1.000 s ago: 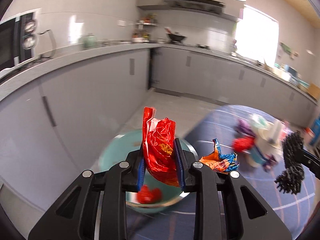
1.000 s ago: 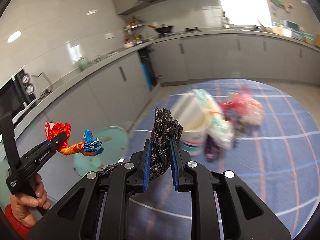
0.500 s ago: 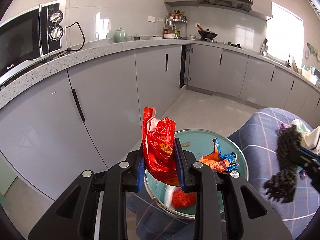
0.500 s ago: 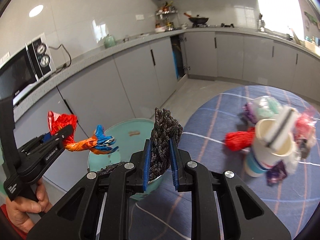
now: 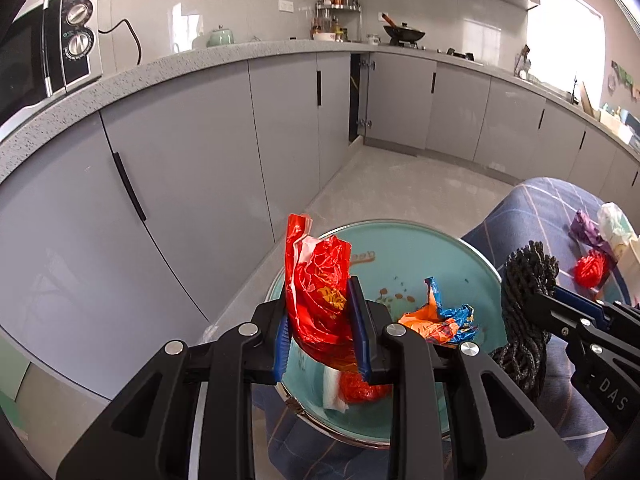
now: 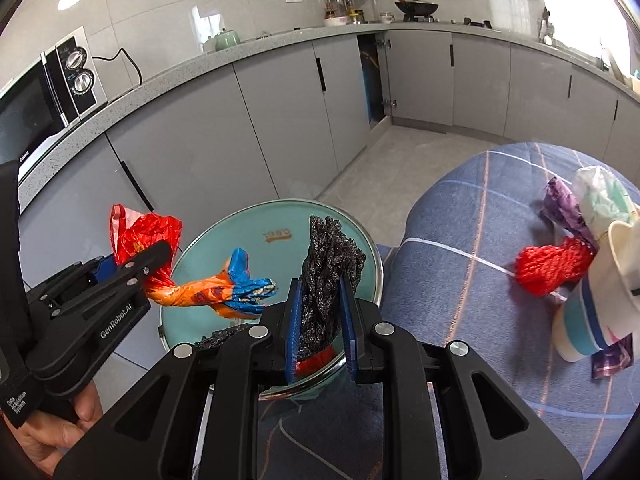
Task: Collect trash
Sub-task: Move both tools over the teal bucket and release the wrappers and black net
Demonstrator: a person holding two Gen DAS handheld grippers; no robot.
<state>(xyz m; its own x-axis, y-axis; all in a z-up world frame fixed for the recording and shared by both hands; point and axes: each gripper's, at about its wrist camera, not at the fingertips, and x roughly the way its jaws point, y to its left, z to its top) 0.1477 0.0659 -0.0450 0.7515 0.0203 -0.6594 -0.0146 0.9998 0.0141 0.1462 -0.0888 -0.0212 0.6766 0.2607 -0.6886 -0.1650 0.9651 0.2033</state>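
Left tongs [image 5: 322, 328]: I grip a crinkly red wrapper [image 5: 318, 280] over the round teal bin [image 5: 440, 256].
Right tongs [image 6: 319, 316]: I squeeze a black net wad [image 6: 330, 264] just above the bin's near rim.

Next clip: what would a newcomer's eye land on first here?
Probably the crumpled red wrapper clamped in the left gripper, with its orange-and-blue tail trailing over the teal bin. Next, the black mesh wad pinched in the right gripper above the same bin. On the blue checked cloth to the right lies a red mesh ball beside a paper cup.
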